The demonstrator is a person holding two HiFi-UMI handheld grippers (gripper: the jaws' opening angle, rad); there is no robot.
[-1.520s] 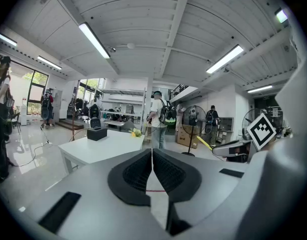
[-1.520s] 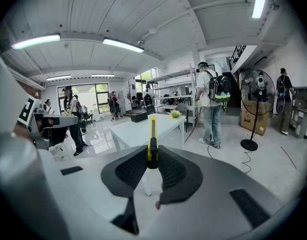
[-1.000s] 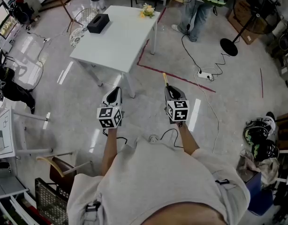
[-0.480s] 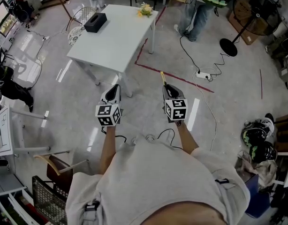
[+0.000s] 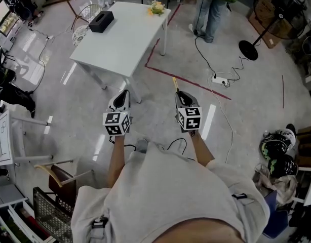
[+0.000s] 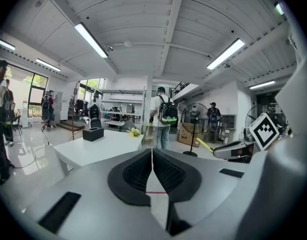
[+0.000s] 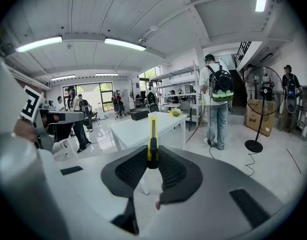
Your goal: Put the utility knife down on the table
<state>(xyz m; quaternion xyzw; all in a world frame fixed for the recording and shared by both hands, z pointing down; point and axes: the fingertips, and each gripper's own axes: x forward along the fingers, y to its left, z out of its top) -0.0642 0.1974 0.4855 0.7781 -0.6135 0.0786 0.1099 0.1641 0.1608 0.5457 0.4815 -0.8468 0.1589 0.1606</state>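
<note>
A yellow and black utility knife (image 7: pixel 152 143) sticks forward out of my right gripper (image 7: pixel 152 164), whose pads are shut on its handle; from the head camera the utility knife (image 5: pixel 175 84) shows as a thin yellow strip ahead of the right gripper (image 5: pixel 178 96). My left gripper (image 6: pixel 152 169) is shut with nothing between its pads and hangs level with the right one, the left gripper (image 5: pixel 124 96) to its left. Both are held over the floor, short of the white table (image 5: pixel 130 39), which stands ahead and slightly left.
On the white table (image 7: pixel 138 126) sit a black box (image 5: pixel 101 21) at the far left and a yellow-green bunch (image 5: pixel 156 7) at the far edge. A person (image 5: pixel 210 9) stands beyond it, beside a floor fan (image 5: pixel 269 19). Red tape (image 5: pixel 188 80) and a cable (image 5: pixel 221 80) lie on the floor.
Both grippers have moved a little forward toward the table, which now sits slightly nearer in the head view. The knife stays gripped in the right gripper.
</note>
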